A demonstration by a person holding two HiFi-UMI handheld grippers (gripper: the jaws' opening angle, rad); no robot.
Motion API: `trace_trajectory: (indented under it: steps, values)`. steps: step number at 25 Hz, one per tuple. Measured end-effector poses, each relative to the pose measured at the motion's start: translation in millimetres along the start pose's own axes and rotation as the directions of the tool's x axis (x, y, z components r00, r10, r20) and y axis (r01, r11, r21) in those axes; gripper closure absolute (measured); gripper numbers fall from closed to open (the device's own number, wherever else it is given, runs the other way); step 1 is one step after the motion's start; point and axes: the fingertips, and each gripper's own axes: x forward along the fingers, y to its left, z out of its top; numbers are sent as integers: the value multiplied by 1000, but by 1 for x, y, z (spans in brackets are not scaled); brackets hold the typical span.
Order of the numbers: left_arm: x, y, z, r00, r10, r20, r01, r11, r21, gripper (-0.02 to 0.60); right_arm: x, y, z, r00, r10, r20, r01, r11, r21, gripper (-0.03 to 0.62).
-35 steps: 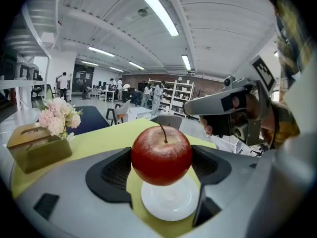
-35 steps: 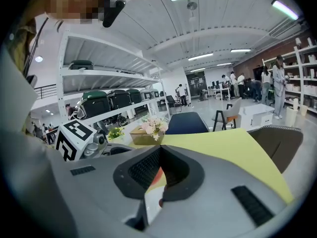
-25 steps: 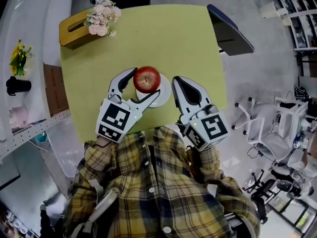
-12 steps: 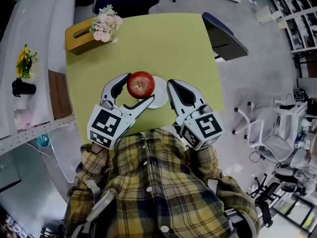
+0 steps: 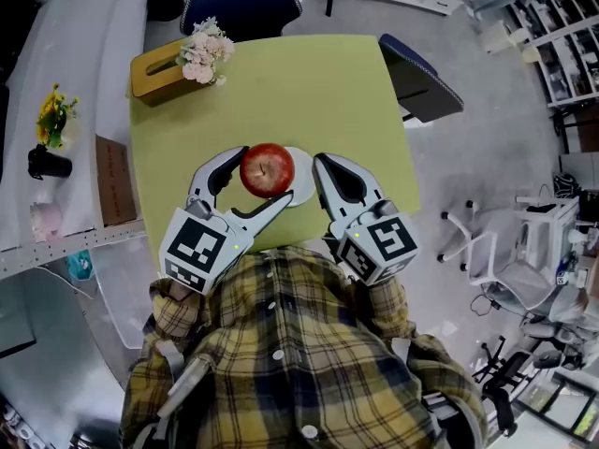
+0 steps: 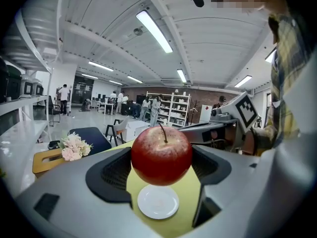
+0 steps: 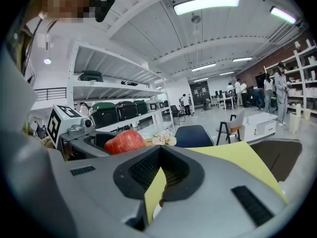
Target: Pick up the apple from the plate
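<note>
As L tool [image 5: 262, 176] grips apple [image 6: 161, 155], plate's [image 6: 158, 202] below.

I can read no word, number or brand anywhere; my left gripper [image 5: 262, 173] and right gripper [image 5: 328, 169] bear only black-and-white square markers [image 5: 198, 248].

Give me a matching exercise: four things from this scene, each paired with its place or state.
Things:
1. apple
2. plate
3. right gripper
4. flowers

Place or state:
A. shut, holding nothing
B. bare, on the green table
C. by the wooden box at the table's far corner
D. gripped by the left gripper, above the plate

Pairs: 1-D, 2-B, 3-A, 4-C
</note>
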Motion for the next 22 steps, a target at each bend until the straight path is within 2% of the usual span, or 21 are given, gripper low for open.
trace_trajectory:
  steps: [10, 22]
  values:
    - [-5, -3, -5, 1000, 18, 0, -18, 1000, -1, 190, 4, 11, -4, 998, 61, -15, -62, 997, -42, 597]
    - [0, -6, -4, 1000, 5, -11, -5, 1000, 3, 190, 6, 8, -2, 998, 43, -50, -45, 998, -44, 597]
